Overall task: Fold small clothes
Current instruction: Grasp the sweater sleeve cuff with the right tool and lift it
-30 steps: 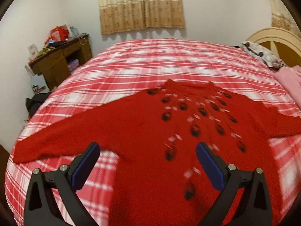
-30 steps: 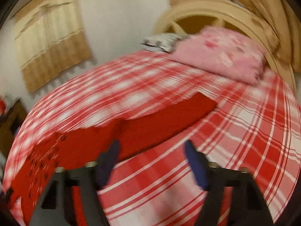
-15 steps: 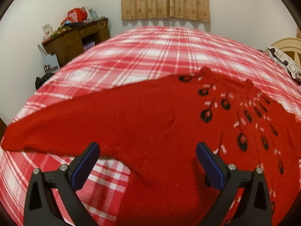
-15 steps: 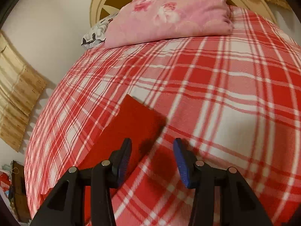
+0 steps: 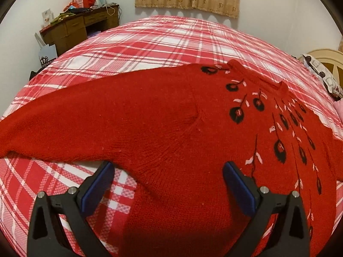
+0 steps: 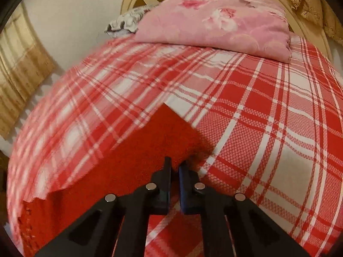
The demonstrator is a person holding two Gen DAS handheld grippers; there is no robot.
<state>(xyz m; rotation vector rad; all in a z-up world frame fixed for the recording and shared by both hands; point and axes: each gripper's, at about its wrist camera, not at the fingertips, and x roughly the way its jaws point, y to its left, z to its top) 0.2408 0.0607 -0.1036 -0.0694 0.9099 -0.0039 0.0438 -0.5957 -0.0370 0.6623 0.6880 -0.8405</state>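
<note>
Red sweater (image 5: 163, 128) flat on plaid bedspread (image 5: 154, 42), sleeve end (image 6: 167, 132) near pink pillow (image 6: 218, 21), pinched at its edge by right gripper (image 6: 175, 167); left gripper (image 5: 169, 177) wide apart above sweater's underarm.

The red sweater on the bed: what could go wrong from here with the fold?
1. The right gripper is shut at the near edge of the sleeve end; so shallow a pinch may slip out, or may catch the plaid bedcover too.
2. The left gripper is open above the red sweater, so the body is unheld and may drag or bunch if the sleeve is pulled.
</note>
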